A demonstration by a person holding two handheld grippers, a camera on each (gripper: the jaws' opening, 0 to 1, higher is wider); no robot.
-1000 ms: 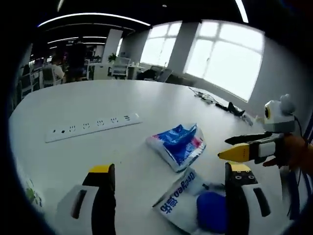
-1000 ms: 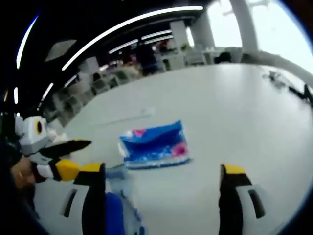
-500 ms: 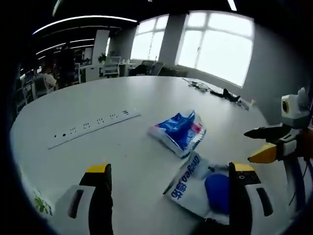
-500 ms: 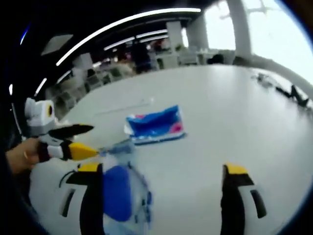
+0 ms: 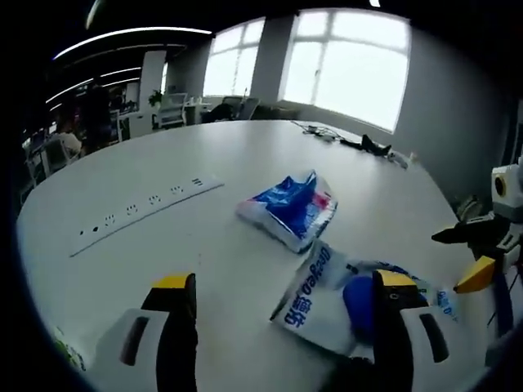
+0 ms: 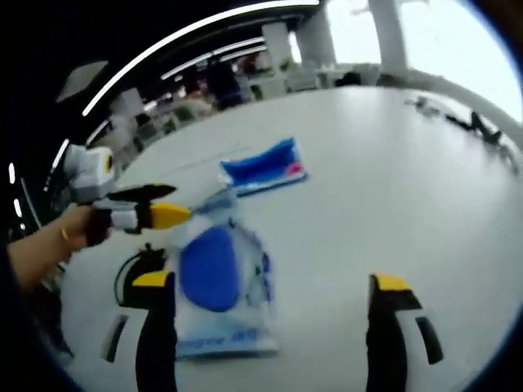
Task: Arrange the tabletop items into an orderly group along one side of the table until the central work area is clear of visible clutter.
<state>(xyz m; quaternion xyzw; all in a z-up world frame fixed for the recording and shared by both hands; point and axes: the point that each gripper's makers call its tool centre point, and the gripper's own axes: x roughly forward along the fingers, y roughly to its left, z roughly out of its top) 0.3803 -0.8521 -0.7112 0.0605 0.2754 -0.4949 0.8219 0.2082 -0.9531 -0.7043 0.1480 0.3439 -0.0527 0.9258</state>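
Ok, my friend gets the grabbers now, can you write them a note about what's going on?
Left gripper: open, holding nothing.
Right gripper: open, holding nothing.
White bag with the blue round thing lies flat on the table, beside the right gripper's left jaw.
Blue tissue pack lies just beyond it.
Power strip lies farther off.
Nothing is grouped yet; all three still need lining up along one side.

A big white table point(image 5: 163, 175) with a rounded edge carries everything. On it lies a long white power strip point(image 5: 143, 215), flat. Near the middle lies a blue and white packet point(image 5: 288, 211). Just beside it lies a clear plastic bag point(image 5: 327, 294) with something round and blue inside. Some dark cables point(image 5: 359, 145) lie at the far edge.
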